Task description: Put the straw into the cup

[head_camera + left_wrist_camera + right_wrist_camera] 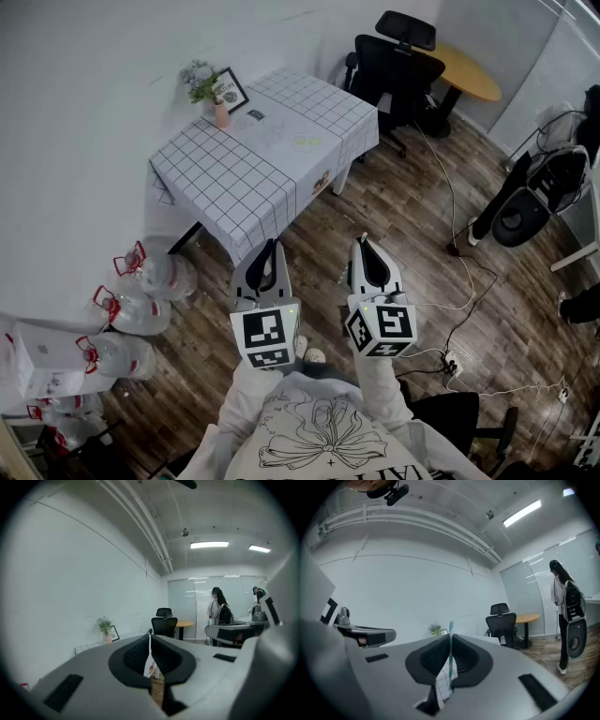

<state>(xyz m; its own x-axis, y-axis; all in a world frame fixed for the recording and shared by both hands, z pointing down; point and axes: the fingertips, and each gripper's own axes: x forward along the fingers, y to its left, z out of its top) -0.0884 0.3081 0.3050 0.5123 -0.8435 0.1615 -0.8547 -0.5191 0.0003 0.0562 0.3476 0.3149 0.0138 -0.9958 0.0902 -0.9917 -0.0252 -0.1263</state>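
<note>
Right gripper [451,637]: fingers [433,656] pressed together on a green-and-white striped straw [450,660]. The straw stands upright in the pinch, its top poking just above the tips and its lower end running down behind the pads. Left gripper [150,633]: fingers [136,654] closed to a thin slit with nothing gripped. Only cloth and floor show through the gap.

In the head view the left gripper [272,246] and right gripper [364,242] are side by side in front of the person's chest. Both are apart from each other, marker cubes toward the camera, tips aimed at the table. Both are in the air over the wood floor [403,216], near the table's front corner but not over it, so the straw is off the table.

The table [234,178] has a checked cloth and sits against the white wall. At its far corner are a pink vase [221,113] with a plant and, just beside it, a picture frame [232,90]. A pale round thing [305,142] on the cloth is too small to identify.

A black office chair [396,66] is behind the table, with a round wooden table [472,74] beyond it. Water jugs [141,309] sit along the wall on the left. Cables [459,281] run across the floor on the right. A person [565,616] with a backpack stands at the far right.
</note>
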